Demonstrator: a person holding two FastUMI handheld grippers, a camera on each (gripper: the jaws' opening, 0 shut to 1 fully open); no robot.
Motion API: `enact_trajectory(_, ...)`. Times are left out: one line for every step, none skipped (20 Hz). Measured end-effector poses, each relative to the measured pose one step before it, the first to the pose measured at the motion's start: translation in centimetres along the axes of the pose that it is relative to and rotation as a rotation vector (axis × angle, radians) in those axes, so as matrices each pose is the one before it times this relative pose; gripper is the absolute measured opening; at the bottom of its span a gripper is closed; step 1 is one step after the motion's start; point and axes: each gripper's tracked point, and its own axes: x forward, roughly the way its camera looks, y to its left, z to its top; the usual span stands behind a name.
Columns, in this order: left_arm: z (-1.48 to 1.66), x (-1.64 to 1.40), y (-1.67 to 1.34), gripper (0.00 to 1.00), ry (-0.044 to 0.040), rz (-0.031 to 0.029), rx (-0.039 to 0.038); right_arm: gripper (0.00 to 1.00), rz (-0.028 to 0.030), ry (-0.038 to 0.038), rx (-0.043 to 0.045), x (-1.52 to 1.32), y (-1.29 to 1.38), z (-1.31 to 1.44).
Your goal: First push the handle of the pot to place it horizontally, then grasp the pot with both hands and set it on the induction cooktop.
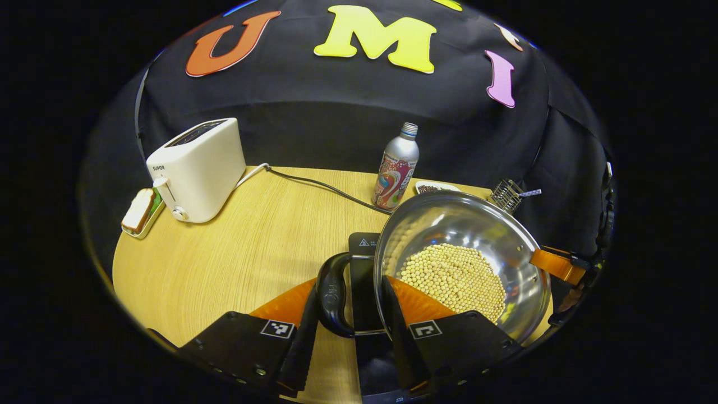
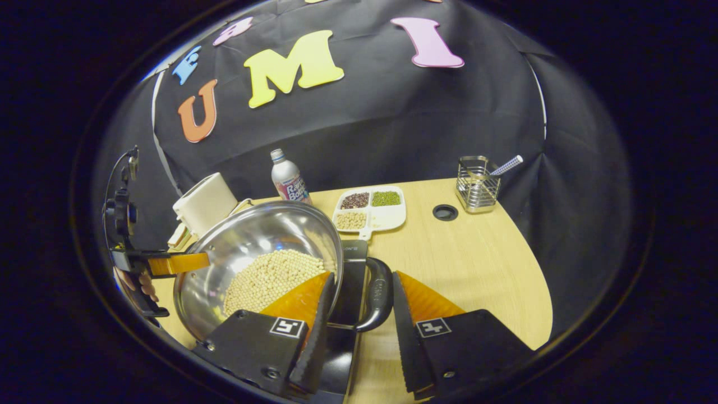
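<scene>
From left to right my wooden surface (image 1: 235,252) carries a toast slice on a small tray (image 1: 140,212), a white toaster (image 1: 196,168), a drink bottle (image 1: 397,168), a divided dish of beans (image 2: 370,209) and a wire holder (image 2: 477,184); black cloth walls the booth behind.

The steel pot (image 1: 465,258), holding pale beans, sits over the dark induction cooktop (image 1: 363,247). My left claw (image 1: 350,328) stands partly spread, its fingers either side of the pot's black left handle (image 1: 332,294); whether they press it I cannot tell. My right claw (image 2: 359,331) likewise straddles the right handle (image 2: 378,294).
</scene>
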Motion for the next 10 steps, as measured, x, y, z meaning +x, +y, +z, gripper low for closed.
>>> enact_trajectory(-0.057,0.131,-0.006,0.59,0.00089,-0.00186,-0.01029,0.58,-0.00120,-0.00149,-0.00072,-0.038,-0.024,-0.094)
enact_trajectory(-0.008,-0.006,-0.125,0.59,-0.00015,-0.00123,-0.00471,0.58,-0.00084,-0.00038,-0.00050,0.019,-0.029,0.036)
enact_trajectory(0.067,-0.006,0.046,0.59,-0.00136,0.00022,-0.00224,0.58,-0.00075,-0.00198,0.00447,-0.027,-0.010,-0.048)
enact_trajectory(0.046,-0.003,-0.010,0.70,-0.00272,0.00112,-0.00077,0.58,-0.00112,-0.00248,0.00133,-0.038,0.031,0.128)
enact_trajectory(0.014,-0.030,-0.039,0.59,0.00076,0.00004,-0.00201,0.58,-0.00015,-0.00095,-0.00151,-0.017,-0.099,-0.007)
enact_trajectory(0.026,-0.028,0.007,0.59,-0.00223,-0.00067,-0.00509,0.58,-0.00271,-0.00647,0.01216,-0.037,0.040,0.110)
enact_trajectory(0.050,-0.145,-0.134,0.59,-0.00311,0.00171,0.00246,0.58,-0.00520,-0.00657,0.01097,-0.076,0.003,-0.027)
enact_trajectory(0.081,-0.038,-0.010,0.60,-0.00535,-0.00059,0.00279,0.61,-0.00966,-0.01371,0.00770,-0.074,-0.125,0.063)
enact_trajectory(0.103,-0.114,0.033,0.62,-0.01101,-0.00054,-0.00211,0.63,-0.01554,-0.01972,-0.00394,-0.117,-0.187,0.134)
enact_trajectory(-0.092,-0.101,0.279,0.63,-0.00022,0.01228,-0.00820,0.68,-0.01524,-0.01712,-0.01126,-0.341,-0.161,0.020)
